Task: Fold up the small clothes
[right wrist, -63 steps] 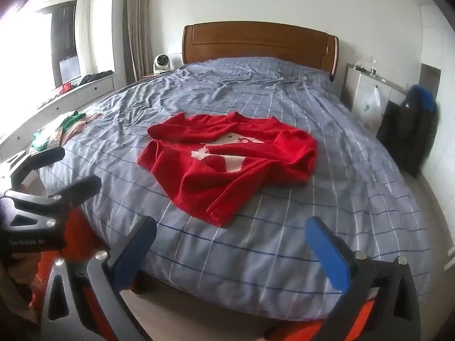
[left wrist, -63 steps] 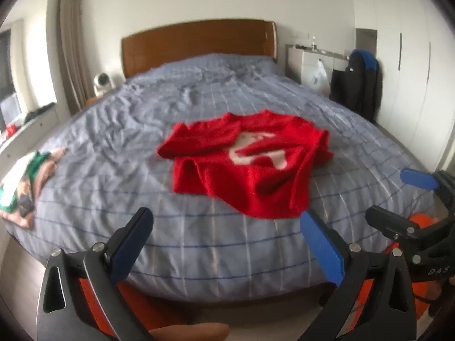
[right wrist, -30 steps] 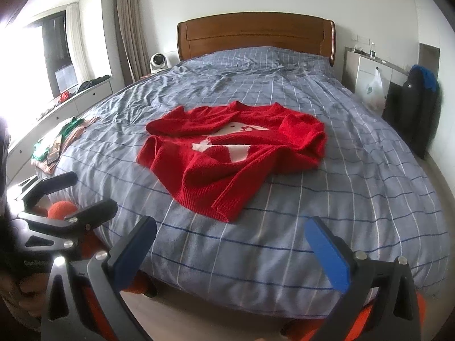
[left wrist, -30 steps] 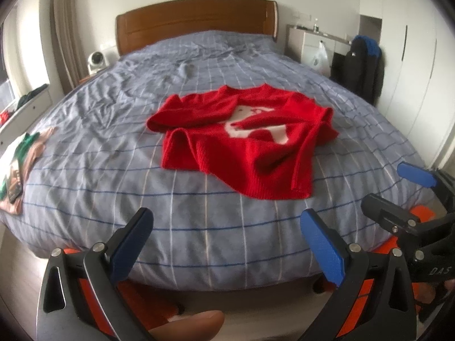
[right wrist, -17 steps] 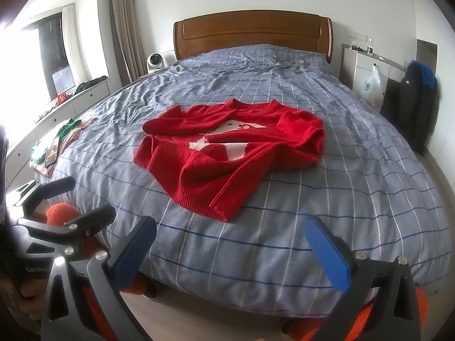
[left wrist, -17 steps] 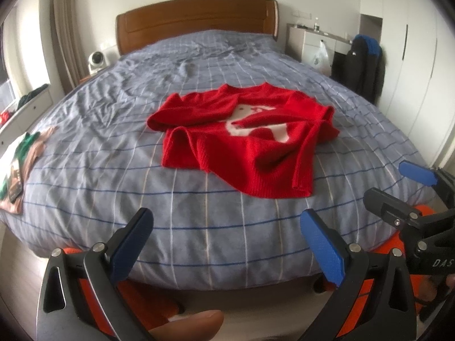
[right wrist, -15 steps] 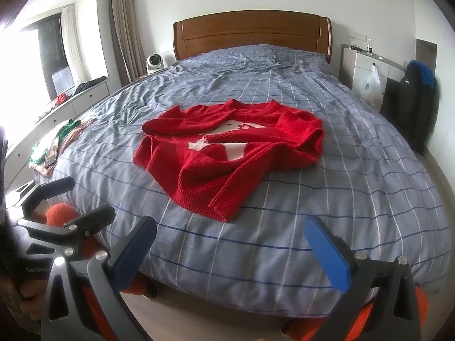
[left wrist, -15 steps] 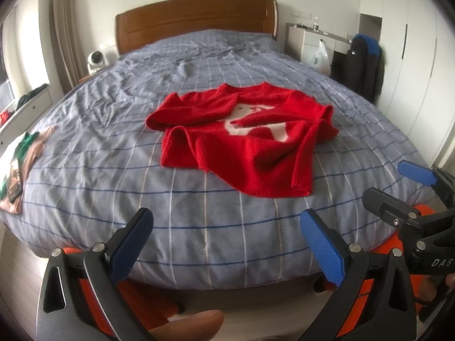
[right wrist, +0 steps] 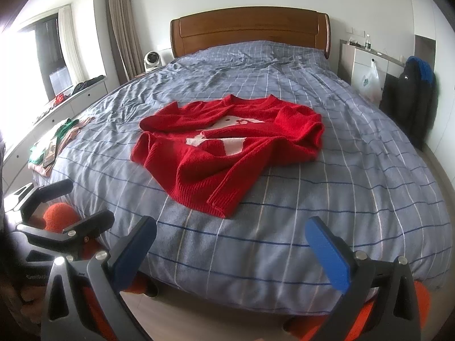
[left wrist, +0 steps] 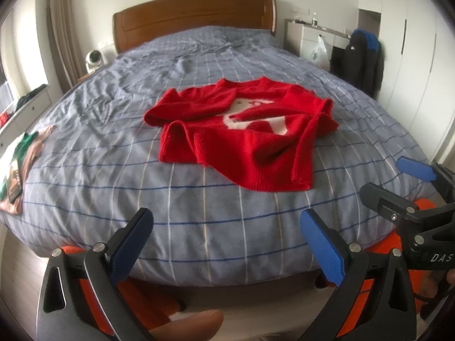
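The white motif on the red sweater (left wrist: 247, 133) was partly covered by a folded-over sleeve, so its shape couldn't be read. Bed (left wrist: 199, 221) foot edge & frame were blocked by both tools in each view; the floor showed only as slivers. Stuff on the window ledge (right wrist: 71, 91) was too small to ID.

Left gripper (left wrist: 227, 238) had its blue-padded fingers (left wrist: 321, 244) wide apart, holding nothing, short of the bed's foot edge. Right gripper (right wrist: 230, 247) likewise: fingers (right wrist: 327, 255) spread, nothing between them. Each tool also showed at the edge of the other's view.

Sweater lay crumpled near the bed's middle on the blue-grey checked cover, neck toward the wooden headboard (left wrist: 193, 20), one sleeve bunched on the right, hem corner nearest the tools. Well apart from both grippers.

Vs 2.1 s ago: both cams sat closer & higher over the bed, sweater larger in frame, more of the cover visible beyond the foot edge. Since 0.5 s ago almost no change; the garment itself hadn't shifted, and fingers were spread as wide as before.

Around: pile of green/pink clothes (left wrist: 17, 159) at the bed's left edge, a small white fan (right wrist: 152, 58) by the curtain, a white cabinet w/ plastic bag (right wrist: 368, 81) hanging on it, a dark jacket w/ blue hood (left wrist: 364, 56) by the wardrobe. Nothing lay between the tools & the sweater but bare cover.
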Tool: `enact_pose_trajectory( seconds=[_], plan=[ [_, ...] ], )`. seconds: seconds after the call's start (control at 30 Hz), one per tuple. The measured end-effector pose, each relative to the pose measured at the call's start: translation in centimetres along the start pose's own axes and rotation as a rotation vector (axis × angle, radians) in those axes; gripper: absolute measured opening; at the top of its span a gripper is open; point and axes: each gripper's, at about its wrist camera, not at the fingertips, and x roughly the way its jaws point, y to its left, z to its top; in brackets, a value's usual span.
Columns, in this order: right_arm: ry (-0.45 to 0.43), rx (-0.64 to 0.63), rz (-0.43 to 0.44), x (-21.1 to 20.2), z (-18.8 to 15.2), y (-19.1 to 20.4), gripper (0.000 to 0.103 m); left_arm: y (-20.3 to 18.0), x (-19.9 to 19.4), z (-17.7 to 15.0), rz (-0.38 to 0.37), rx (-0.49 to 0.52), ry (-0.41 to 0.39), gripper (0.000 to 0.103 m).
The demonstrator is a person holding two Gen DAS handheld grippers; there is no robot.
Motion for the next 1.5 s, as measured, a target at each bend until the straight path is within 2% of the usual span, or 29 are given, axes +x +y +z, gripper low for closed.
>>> enact_pose_trajectory(
  seconds=[1.5],
  plan=[
    [0.033,0.025,0.004,1.03,-0.58,-0.11,0.103,0.32,0.04,-0.36,0.003,0.008,0.012,0.103]
  ],
)
